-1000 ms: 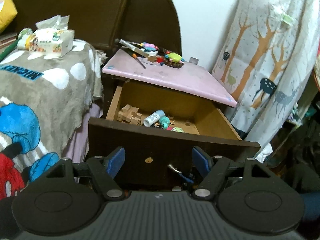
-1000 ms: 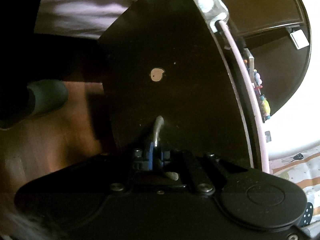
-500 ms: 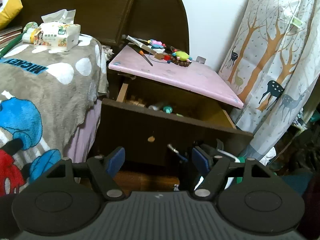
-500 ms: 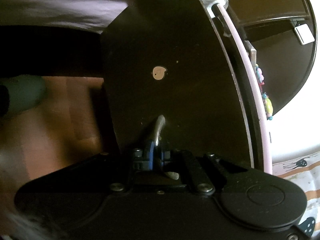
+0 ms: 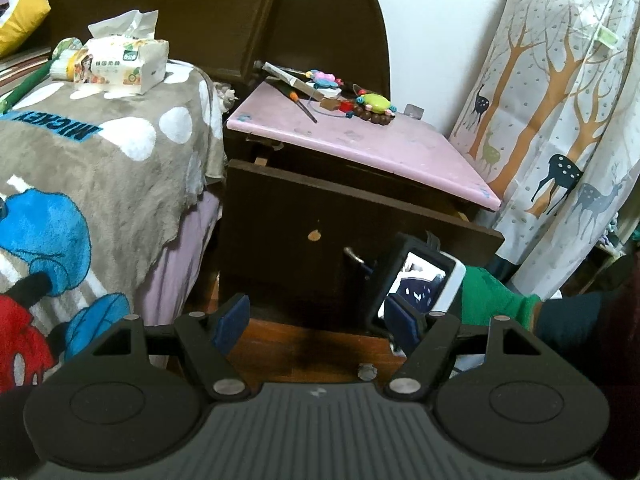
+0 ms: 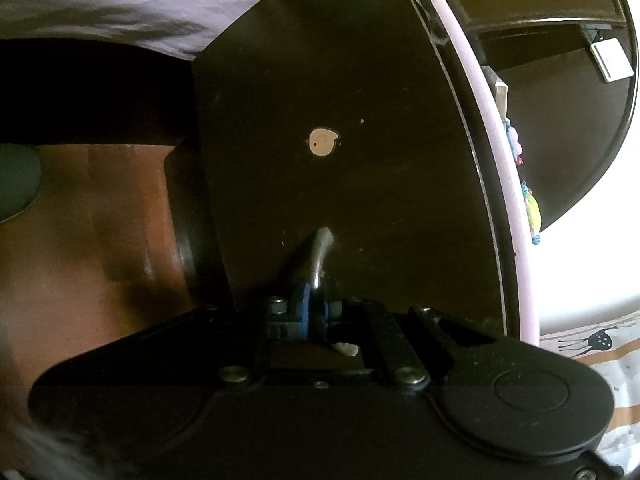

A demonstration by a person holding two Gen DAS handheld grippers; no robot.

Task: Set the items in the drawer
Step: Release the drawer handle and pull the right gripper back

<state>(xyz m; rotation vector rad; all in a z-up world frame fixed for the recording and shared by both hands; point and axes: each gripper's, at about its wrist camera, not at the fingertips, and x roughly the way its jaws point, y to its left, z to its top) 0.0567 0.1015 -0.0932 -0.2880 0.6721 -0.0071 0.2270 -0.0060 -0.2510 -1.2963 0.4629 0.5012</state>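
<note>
Two grippers faced the drawer [image 5: 320,216]: the right gripper [image 6: 314,312] was clamped on its metal handle [image 6: 320,252], the left gripper [image 5: 316,320] hung apart, empty.

Landmark here is the pink tabletop [image 5: 372,140]. Tissue pack [image 5: 124,66] sits off to its left on a Mickey blanket [image 5: 80,168], yellow pillow [image 5: 20,8] further left. Screwdriver [image 5: 304,106] and a beaded toy [image 5: 374,106] lie at its back edge. Deer-print curtain [image 5: 560,100] hangs to its right.
</note>
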